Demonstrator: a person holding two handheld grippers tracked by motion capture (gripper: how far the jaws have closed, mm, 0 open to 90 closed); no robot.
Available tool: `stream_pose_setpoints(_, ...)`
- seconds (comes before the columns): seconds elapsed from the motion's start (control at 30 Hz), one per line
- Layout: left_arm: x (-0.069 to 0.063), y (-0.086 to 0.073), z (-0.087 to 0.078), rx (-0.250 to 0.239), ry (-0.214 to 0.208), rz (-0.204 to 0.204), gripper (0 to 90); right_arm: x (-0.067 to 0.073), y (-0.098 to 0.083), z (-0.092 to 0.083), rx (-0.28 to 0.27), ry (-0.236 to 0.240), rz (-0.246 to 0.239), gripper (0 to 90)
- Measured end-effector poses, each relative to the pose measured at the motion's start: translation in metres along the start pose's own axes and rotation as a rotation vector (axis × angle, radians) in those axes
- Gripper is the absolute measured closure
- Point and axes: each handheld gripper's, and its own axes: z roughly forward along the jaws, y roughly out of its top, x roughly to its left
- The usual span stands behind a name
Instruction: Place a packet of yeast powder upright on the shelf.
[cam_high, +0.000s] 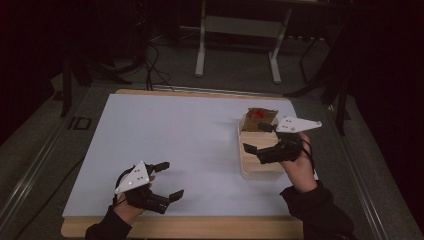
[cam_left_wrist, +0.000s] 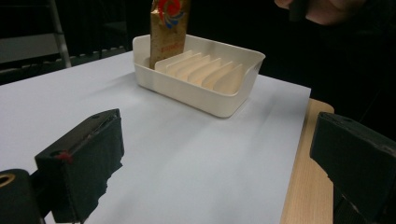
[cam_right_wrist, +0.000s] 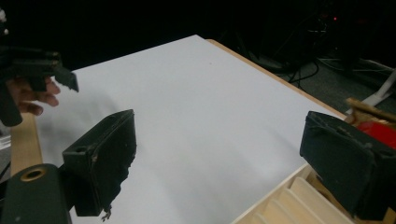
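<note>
Black grippers with blocky fingers, white three-cornered top plates, thin black cables, and dark sleeves.

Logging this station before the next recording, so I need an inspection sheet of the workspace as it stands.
Surface: pale blue sheet on a wooden tabletop.
Job's things: cream slotted plastic tray on the person's right; gold snack packet with a red and blue swirl upright in its far slot.
Clutter: nothing seen.
Grippers: left gripper open above the near left of the sheet; right gripper open over the tray.
Cables: black leads on the floor beyond the table.
Surroundings: dark room, white frame legs behind.
</note>
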Motion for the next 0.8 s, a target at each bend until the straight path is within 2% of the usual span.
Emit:
stream_pose_setpoints(0.17,0.0,0.0,0.0,0.0,0.0,0.002,3.6,0.012,-0.011,-0.001,-0.01,0.009,-0.005,11.4)
stream_pose_setpoints(0.27,-0.001,0.0,0.0,0.0,-0.001,0.002,3.6,0.019,-0.019,-0.002,-0.018,0.023,0.013,11.4)
stream_pose_setpoints(0.5,-0.001,0.0,0.0,0.001,-0.001,0.005,3.6,0.038,-0.04,-0.004,0.006,0.028,-0.001,11.4)
stream_pose_setpoints(0.6,-0.001,0.0,0.0,0.003,-0.002,0.003,3.6,0.04,-0.042,-0.004,0.005,0.026,0.001,11.4)
stream_pose_setpoints(0.63,-0.001,0.0,0.0,0.003,-0.002,0.003,3.6,0.046,-0.047,-0.006,0.0,0.027,-0.002,11.5)
stream_pose_setpoints(0.8,-0.001,0.0,0.0,0.004,-0.003,0.005,3.6,0.054,-0.056,-0.009,-0.009,0.036,-0.01,11.5)
